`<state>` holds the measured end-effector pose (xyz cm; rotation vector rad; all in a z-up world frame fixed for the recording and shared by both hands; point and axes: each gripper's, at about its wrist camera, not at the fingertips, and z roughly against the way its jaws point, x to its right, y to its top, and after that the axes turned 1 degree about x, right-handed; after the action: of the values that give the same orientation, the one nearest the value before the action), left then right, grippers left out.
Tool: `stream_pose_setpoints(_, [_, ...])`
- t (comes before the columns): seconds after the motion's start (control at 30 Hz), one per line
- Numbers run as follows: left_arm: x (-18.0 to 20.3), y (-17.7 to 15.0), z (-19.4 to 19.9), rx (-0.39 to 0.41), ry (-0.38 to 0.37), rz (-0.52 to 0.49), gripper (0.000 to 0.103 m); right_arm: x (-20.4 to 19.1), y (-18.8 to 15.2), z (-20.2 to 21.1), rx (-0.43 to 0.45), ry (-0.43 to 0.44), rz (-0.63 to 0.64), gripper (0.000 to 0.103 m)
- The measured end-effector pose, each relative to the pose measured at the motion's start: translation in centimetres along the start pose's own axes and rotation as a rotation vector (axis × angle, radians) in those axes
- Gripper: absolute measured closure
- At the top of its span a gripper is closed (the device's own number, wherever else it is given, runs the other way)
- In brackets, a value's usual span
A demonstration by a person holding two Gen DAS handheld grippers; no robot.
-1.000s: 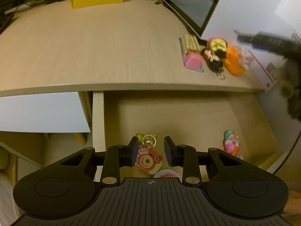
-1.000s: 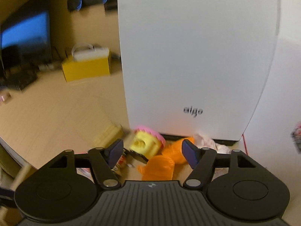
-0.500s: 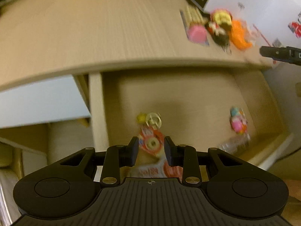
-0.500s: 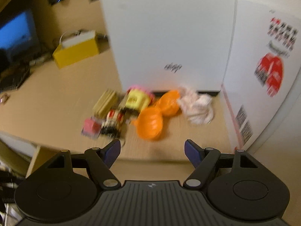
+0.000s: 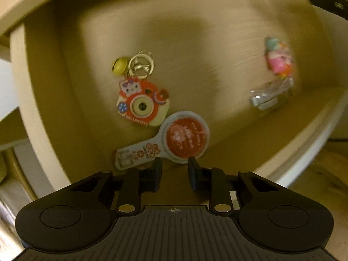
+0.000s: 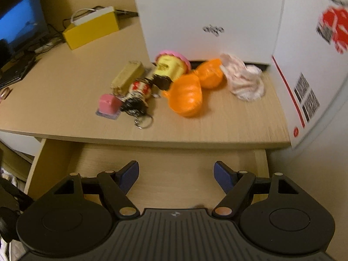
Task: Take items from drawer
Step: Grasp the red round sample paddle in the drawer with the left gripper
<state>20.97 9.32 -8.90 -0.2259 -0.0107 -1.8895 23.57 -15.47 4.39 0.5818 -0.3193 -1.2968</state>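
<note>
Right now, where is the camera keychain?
In the left wrist view, the camera keychain lies on the drawer floor, left of centre, just beyond the round red tag and ahead of the left gripper.

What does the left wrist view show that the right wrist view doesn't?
Left only: the drawer's contents, a camera keychain, paddle tag, pink toy and clear packet, with the open left claw near the tag. Right only: the desktop pile, white box and the open right claw. Both: the drawer floor.
</note>
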Motion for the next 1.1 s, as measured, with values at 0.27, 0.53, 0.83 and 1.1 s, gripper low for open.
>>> stream_pose_setpoints(0.27, [-0.1, 1.8, -1.8, 0.028, -0.075, 0.084, 0.073, 1.9, -1.3, -0.7, -0.025, -0.040, -0.061, 0.026])
stream_pose_setpoints(0.53, [1.8, 3.3, 0.6, 0.308, -0.142, 0.039, 0.074, 2.6, -1.5, -0.6, -0.030, -0.058, -0.060, 0.026])
stream_pose_setpoints(0.83, [2.3, 0.4, 3.4, 0.452, -0.088, -0.006, 0.073, 3.8, -2.2, -3.6, -0.267, -0.039, -0.104, 0.025])
stream_pose_setpoints(1.1, [1.2, -1.8, 4.9, 0.569, 0.052, -0.060, 0.073, 1.2, -2.9, -5.7, -0.374, -0.052, -0.011, 0.025])
